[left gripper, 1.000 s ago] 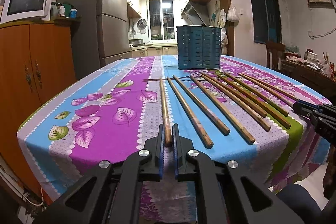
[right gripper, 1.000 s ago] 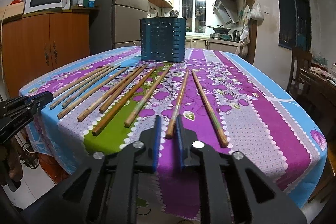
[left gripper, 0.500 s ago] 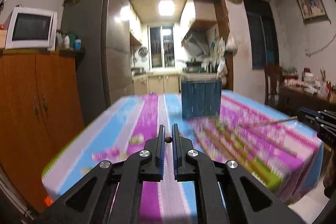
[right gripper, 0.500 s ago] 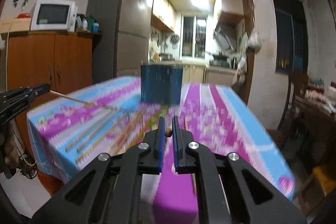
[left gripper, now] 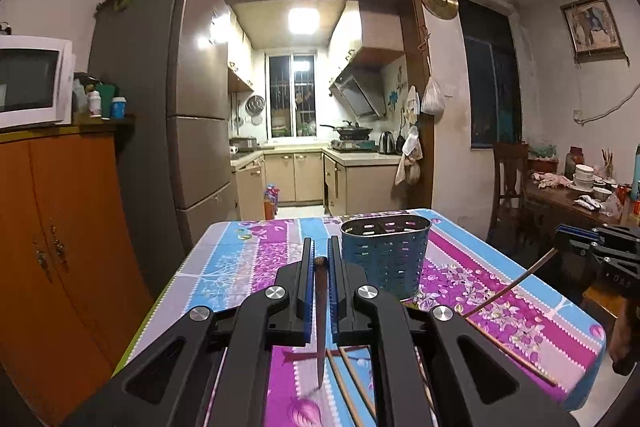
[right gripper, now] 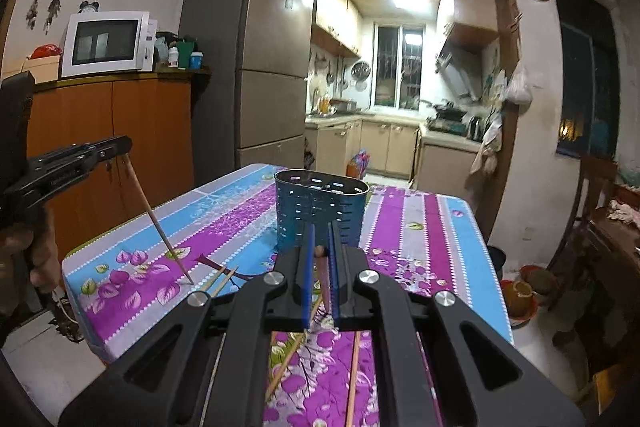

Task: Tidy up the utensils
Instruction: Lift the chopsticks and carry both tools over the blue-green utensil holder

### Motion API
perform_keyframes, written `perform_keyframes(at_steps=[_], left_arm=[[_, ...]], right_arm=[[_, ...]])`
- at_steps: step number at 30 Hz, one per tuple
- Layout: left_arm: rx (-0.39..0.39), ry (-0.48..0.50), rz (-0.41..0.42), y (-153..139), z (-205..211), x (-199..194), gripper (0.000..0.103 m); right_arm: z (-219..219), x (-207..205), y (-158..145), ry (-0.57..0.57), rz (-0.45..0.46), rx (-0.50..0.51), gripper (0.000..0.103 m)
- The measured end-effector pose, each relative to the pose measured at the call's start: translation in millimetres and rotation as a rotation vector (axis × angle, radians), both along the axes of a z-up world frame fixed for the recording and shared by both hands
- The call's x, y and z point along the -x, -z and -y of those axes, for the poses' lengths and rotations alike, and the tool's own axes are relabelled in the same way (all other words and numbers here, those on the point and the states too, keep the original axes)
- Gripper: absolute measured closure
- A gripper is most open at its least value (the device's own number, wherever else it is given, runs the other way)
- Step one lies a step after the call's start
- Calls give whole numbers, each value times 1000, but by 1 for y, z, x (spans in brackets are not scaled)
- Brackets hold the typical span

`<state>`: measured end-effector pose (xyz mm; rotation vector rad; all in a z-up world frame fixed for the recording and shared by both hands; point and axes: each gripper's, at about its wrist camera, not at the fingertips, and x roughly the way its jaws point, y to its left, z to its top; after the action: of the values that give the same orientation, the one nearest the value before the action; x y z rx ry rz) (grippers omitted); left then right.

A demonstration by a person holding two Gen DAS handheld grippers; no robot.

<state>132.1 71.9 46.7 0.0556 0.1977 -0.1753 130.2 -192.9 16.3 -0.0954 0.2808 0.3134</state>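
My left gripper (left gripper: 321,247) is shut on the thick end of a brown chopstick (left gripper: 320,327) that hangs tip-down above the table. My right gripper (right gripper: 321,233) is shut on a second chopstick (right gripper: 325,283) in the same way. A blue perforated utensil holder (left gripper: 386,261) stands upright on the table just ahead, a little right of the left gripper; in the right wrist view the holder (right gripper: 320,207) is straight ahead. Each view shows the other gripper: the right gripper (left gripper: 560,233) with its slanting chopstick (left gripper: 512,285), and the left gripper (right gripper: 122,145) with its chopstick (right gripper: 158,221).
Several more chopsticks (right gripper: 352,379) lie on the floral tablecloth (right gripper: 432,247) beneath the grippers. An orange cabinet (left gripper: 60,227) and a fridge (left gripper: 192,107) stand to the left. A chair (left gripper: 508,179) and a cluttered side table (left gripper: 568,199) are on the right.
Both grippers have risen well above the table, each lifting one chopstick off the row. The chopsticks now hang tip-down, and the holder's open top has come into view.
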Motion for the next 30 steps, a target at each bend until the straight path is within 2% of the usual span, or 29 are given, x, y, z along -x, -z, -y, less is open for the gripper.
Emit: perform_keyframes(at_steps=[7,13,20,25,30], left_arm=[[-8,25,-18,-26,10,-33,95],[-5,48,-19,-57,22,-54,95],[29,78,10,-124,38,-85,95],[68,86,19,-170,46,-125,95],[82,86,29,-195,58,-163,95]], right_arm=[[-9,-34,-32,-31,-54,11,98],[-11,-58,-57,-31,-55,20,98],[-4,-95,-124,-22,12,-11,98],[-3,-136,-177,-10,62,-35,98],[-2,-177,-202,10,74,-56,98]])
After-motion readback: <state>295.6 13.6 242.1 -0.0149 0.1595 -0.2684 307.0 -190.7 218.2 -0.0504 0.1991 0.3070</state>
